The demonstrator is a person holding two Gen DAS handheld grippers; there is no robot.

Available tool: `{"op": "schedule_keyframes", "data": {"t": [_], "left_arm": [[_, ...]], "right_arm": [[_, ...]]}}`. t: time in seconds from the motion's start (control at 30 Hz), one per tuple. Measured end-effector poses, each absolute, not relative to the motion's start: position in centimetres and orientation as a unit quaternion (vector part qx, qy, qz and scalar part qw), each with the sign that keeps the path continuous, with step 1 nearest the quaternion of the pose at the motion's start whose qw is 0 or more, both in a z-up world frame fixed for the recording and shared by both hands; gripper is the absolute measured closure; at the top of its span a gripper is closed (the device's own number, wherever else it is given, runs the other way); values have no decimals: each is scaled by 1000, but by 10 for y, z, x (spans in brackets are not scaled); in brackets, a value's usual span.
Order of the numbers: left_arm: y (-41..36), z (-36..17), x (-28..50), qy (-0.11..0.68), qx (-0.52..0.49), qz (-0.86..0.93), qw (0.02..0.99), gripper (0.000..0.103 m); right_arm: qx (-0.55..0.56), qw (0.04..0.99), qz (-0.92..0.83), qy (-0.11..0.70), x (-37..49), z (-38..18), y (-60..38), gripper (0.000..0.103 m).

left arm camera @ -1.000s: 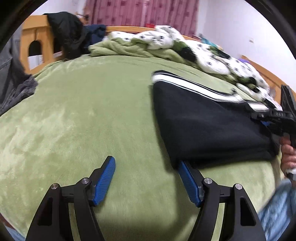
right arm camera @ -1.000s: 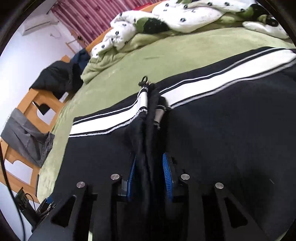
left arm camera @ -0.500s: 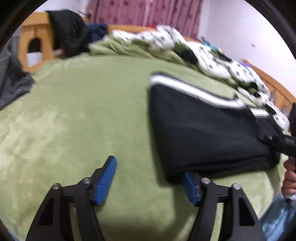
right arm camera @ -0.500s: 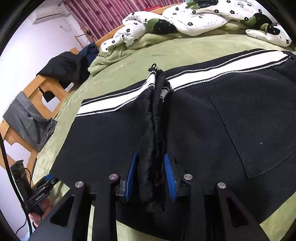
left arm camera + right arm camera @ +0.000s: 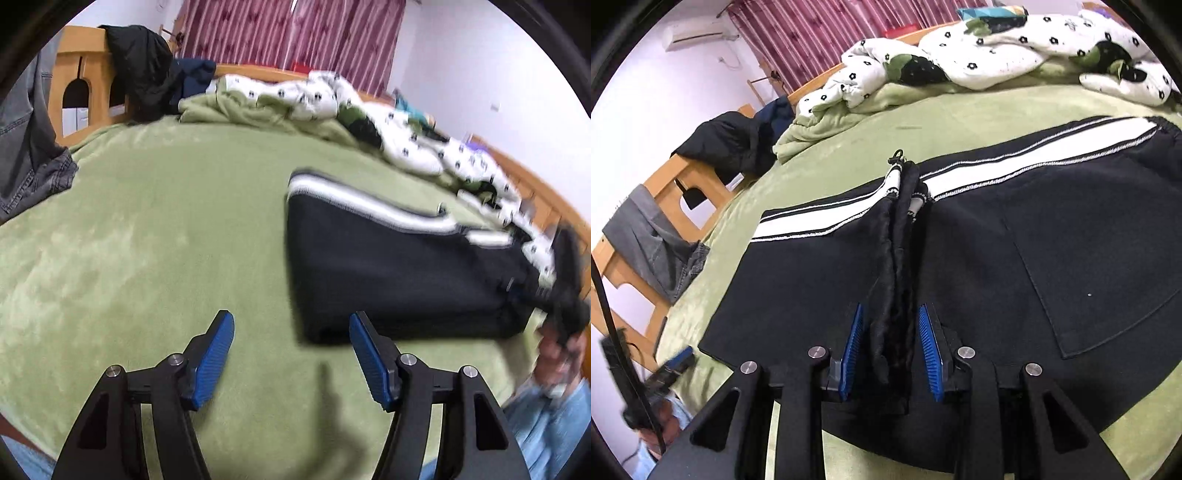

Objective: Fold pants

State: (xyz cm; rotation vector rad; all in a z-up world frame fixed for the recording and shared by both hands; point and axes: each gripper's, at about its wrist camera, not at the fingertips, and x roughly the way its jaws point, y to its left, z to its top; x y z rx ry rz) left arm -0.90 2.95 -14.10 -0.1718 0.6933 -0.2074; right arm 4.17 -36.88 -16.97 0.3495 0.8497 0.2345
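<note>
Black pants [image 5: 1015,258] with a white side stripe lie folded on the green bedspread [image 5: 147,229]; they also show in the left wrist view [image 5: 388,273]. My right gripper [image 5: 891,347] straddles a bunched ridge of the pants' fabric at the near edge; its blue pads stand slightly apart from the fold, jaws part open. My left gripper [image 5: 291,354] is open and empty above the bedspread, just left of the pants' folded end. The right gripper also shows blurred at the far right of the left wrist view [image 5: 565,295].
A crumpled white patterned quilt [image 5: 997,55] and green blanket [image 5: 258,114] lie along the far side. A wooden bed frame [image 5: 74,92] with dark clothes and grey jeans [image 5: 29,140] draped on it stands at the left. The person's blue-jeaned legs are at the near edge.
My right gripper has opened slightly and drawn back toward the near edge of the pants. My left gripper has pulled away to the left from the pants' end, still open.
</note>
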Motion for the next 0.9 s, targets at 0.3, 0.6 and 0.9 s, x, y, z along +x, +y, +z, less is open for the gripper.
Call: {"op": "schedule_keyframes", "data": {"t": [0.3,0.6,0.9], "left_arm": [[1,-180,39,398,-44,-80,913,37],[20,-156,45,403,-86,-100,906,39],[15,-148,108,417,-103,-156,890,35]], "right_arm": [[111,891,97,428,27,-182,-351,69],[152,923,50,351,1,-151,-421,57],[202,902,-184,333,4,-152,-584,44]]}}
